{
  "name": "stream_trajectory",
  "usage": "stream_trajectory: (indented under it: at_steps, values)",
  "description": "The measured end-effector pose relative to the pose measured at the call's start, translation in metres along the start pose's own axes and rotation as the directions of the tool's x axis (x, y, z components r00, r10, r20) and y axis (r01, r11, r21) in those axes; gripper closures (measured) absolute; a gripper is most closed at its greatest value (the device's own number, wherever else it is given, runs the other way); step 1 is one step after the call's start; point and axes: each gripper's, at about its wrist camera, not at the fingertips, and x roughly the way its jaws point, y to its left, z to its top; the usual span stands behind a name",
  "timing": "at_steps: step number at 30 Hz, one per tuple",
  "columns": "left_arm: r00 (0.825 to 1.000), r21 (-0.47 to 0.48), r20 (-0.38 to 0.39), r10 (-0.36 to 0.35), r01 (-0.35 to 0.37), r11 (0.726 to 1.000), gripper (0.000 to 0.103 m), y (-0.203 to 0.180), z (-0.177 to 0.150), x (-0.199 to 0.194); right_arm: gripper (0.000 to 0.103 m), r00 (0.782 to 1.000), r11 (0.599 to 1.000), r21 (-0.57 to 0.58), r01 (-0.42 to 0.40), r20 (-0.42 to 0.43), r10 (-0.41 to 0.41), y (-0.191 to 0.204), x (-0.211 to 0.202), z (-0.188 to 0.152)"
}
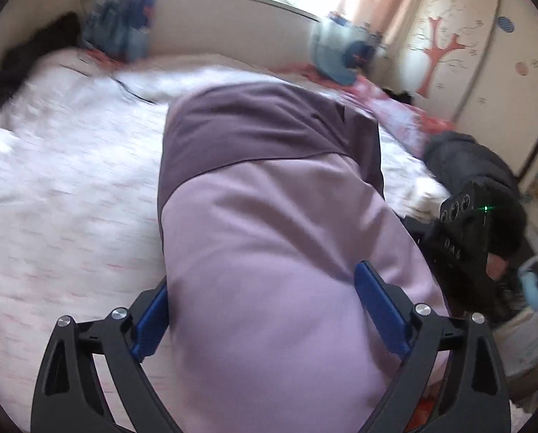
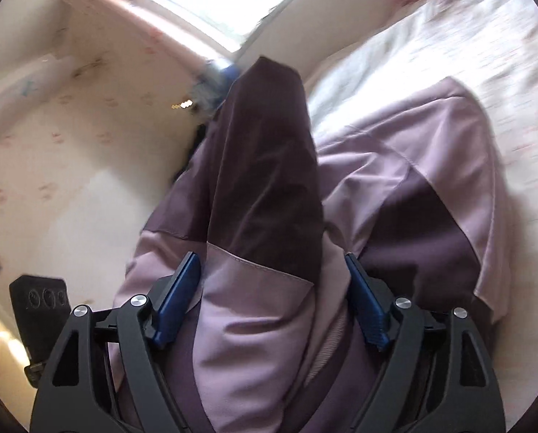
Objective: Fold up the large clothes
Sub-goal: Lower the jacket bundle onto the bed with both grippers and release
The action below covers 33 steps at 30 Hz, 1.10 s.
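Note:
A large two-tone garment, pale lilac with dark purple panels (image 1: 269,216), lies folded lengthwise on the white bed. My left gripper (image 1: 265,310) straddles its near end, jaws wide, with one blue pad (image 1: 377,306) on each side of the bulging cloth and no visible squeeze. In the right wrist view the same garment (image 2: 269,180) rises in a dark purple fold in front of the camera. My right gripper (image 2: 272,296) stands open around the lilac part, whose cloth fills the gap between its fingers. Motion blur softens both views.
The bed's white quilt (image 1: 70,180) spreads left of the garment. Blue pillows (image 1: 121,25) (image 1: 341,54) lean on the headboard under a bright window. A dark-sleeved arm (image 1: 467,166) with the other black device (image 1: 463,231) is at the right. A decorated wardrobe (image 1: 442,47) stands beyond.

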Motion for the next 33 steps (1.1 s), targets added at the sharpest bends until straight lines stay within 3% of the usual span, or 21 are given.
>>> stream_trajectory:
  at_steps: [3,5,6,8,11,13,15,16,17,19,20,22,24,26,27,29,30,33]
  values:
    - [0.995,-0.01,-0.038,0.088,-0.089,0.996,0.012,0.042,-0.011,-0.024,0.026,0.989,0.997,-0.054,-0.058,-0.142,0.05,0.023,0.052,-0.018]
    - [0.986,-0.035,-0.146,0.08,-0.086,0.996,0.012,0.062,-0.04,-0.02,0.027,0.971,0.977,-0.213,0.009,-0.23,-0.059,0.042,0.066,-0.027]
    - [0.983,-0.001,-0.156,0.091,-0.093,0.996,0.012,0.063,-0.052,-0.02,0.027,0.956,0.949,-0.313,0.048,-0.261,-0.134,0.05,0.067,-0.032]
    - [0.993,0.002,-0.109,0.046,-0.046,0.999,0.013,0.067,-0.055,-0.035,0.027,0.931,0.906,-0.408,0.114,-0.275,-0.241,0.055,0.061,-0.035]
    - [1.0,-0.125,0.024,0.005,-0.002,0.992,0.013,0.086,-0.031,-0.055,0.024,0.902,0.874,-0.445,0.196,-0.268,-0.339,0.048,0.044,-0.027]
    - [1.0,-0.115,0.031,-0.006,0.01,0.993,0.013,0.088,-0.012,-0.041,0.022,0.87,0.856,-0.465,0.225,-0.299,-0.391,0.048,0.042,-0.029]
    - [0.996,-0.057,-0.084,-0.026,0.021,0.998,0.013,0.08,-0.002,0.005,0.022,0.833,0.847,-0.48,0.227,-0.355,-0.425,0.054,0.043,-0.023]
    - [0.994,-0.011,-0.093,0.051,-0.052,0.999,0.012,0.074,-0.006,0.018,0.022,0.825,0.843,-0.485,0.234,-0.359,-0.436,0.059,0.042,-0.016]
    - [0.988,0.048,-0.088,0.126,-0.123,0.991,0.012,0.065,-0.008,0.029,0.022,0.829,0.837,-0.491,0.242,-0.344,-0.441,0.067,0.043,-0.01]
    - [0.989,0.038,-0.089,0.114,-0.111,0.993,0.012,0.066,-0.007,0.033,0.02,0.873,0.841,-0.484,0.242,-0.271,-0.407,0.085,0.035,0.015]
    - [0.99,0.042,-0.087,0.113,-0.109,0.993,0.012,0.066,-0.006,0.033,0.011,0.898,0.859,-0.449,0.244,-0.23,-0.375,0.092,0.037,0.034]
    - [0.99,0.052,-0.081,0.119,-0.115,0.992,0.012,0.066,-0.006,0.033,0.007,0.907,0.87,-0.415,0.266,-0.198,-0.371,0.1,0.059,0.059]
    - [0.989,0.058,-0.072,0.128,-0.124,0.991,0.012,0.067,-0.006,0.033,0.007,0.874,0.826,-0.469,0.314,-0.196,-0.444,0.102,0.103,0.073]
    - [0.99,0.053,-0.061,0.129,-0.126,0.991,0.012,0.066,-0.006,0.033,0.007,0.772,0.699,-0.57,0.431,-0.168,-0.613,0.083,0.141,0.063]
    - [0.99,0.054,-0.058,0.129,-0.126,0.991,0.012,0.066,-0.008,0.032,0.007,0.748,0.7,-0.559,0.444,-0.198,-0.633,0.063,0.153,0.054]
    - [0.991,0.069,-0.051,0.126,-0.122,0.99,0.012,0.062,-0.009,0.034,0.007,0.777,0.788,-0.426,0.444,-0.254,-0.576,0.028,0.15,0.043]
    - [0.991,0.08,-0.048,0.125,-0.121,0.989,0.012,0.059,-0.008,0.034,0.007,0.789,0.801,-0.39,0.454,-0.241,-0.565,0.018,0.143,0.04]
    - [0.988,0.127,-0.04,0.146,-0.14,0.982,0.01,0.049,-0.011,0.037,0.007,0.795,0.8,-0.339,0.495,-0.194,-0.575,0.007,0.126,0.033]
